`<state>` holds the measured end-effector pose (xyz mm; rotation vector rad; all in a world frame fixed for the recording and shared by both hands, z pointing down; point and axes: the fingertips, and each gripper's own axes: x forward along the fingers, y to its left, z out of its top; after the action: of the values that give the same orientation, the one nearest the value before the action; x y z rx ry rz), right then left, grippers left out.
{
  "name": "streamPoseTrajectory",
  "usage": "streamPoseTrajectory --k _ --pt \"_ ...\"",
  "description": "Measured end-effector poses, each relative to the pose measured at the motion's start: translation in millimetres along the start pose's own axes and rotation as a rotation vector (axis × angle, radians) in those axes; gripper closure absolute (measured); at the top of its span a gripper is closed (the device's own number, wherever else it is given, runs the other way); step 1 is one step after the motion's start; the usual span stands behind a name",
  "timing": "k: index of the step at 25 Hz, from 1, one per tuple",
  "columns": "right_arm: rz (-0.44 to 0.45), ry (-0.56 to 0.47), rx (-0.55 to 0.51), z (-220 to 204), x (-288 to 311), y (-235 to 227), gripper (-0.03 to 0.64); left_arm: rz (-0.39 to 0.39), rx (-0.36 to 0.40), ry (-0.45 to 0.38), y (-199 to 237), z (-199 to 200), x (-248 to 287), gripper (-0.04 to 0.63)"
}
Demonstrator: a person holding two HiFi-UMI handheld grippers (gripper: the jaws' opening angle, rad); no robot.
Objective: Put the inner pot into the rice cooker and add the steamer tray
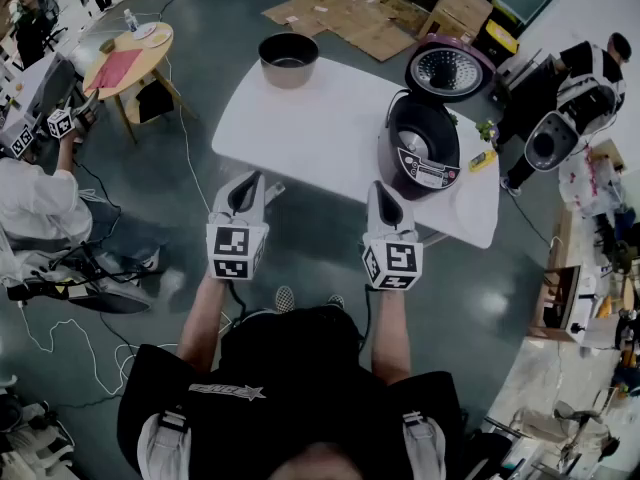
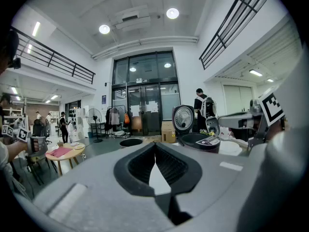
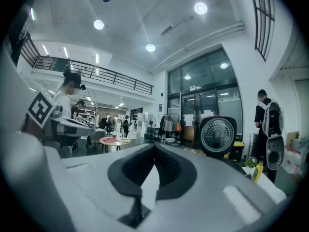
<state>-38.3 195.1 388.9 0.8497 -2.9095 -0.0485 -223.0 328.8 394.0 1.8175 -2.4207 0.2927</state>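
Note:
On the white table [image 1: 320,133] the rice cooker [image 1: 423,146] stands at the right with its lid [image 1: 448,69] swung up; its well looks empty. The grey inner pot [image 1: 288,59] sits at the table's far left edge. No steamer tray can be made out. My left gripper [image 1: 253,181] and right gripper [image 1: 380,190] hover side by side at the table's near edge, both shut with nothing between the jaws. The left gripper view shows the pot [image 2: 130,142] left and the cooker [image 2: 199,140] right beyond its gripper [image 2: 155,144]. The right gripper view shows the raised lid [image 3: 218,135] past its gripper [image 3: 154,146].
A round wooden table [image 1: 128,60] stands at the far left, with a seated person [image 1: 35,203] holding marker cubes nearby. Flattened cardboard [image 1: 345,13] lies on the floor beyond the table. Another person [image 1: 560,93] stands at the right, near the cooker. Cables [image 1: 90,268] trail across the floor at left.

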Motion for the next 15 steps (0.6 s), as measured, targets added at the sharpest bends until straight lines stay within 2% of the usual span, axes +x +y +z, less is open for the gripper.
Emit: streamPoseTrajectory --k 8,15 --pt "-0.032 0.002 0.011 4.9 4.2 14.6 0.612 -0.006 0.017 -0.009 12.6 1.0 -6.3 0.584" --pt "0.011 0.01 -0.008 6.6 24.1 26.9 0.612 0.025 0.019 -0.002 28.5 -1.0 -3.4 0.584"
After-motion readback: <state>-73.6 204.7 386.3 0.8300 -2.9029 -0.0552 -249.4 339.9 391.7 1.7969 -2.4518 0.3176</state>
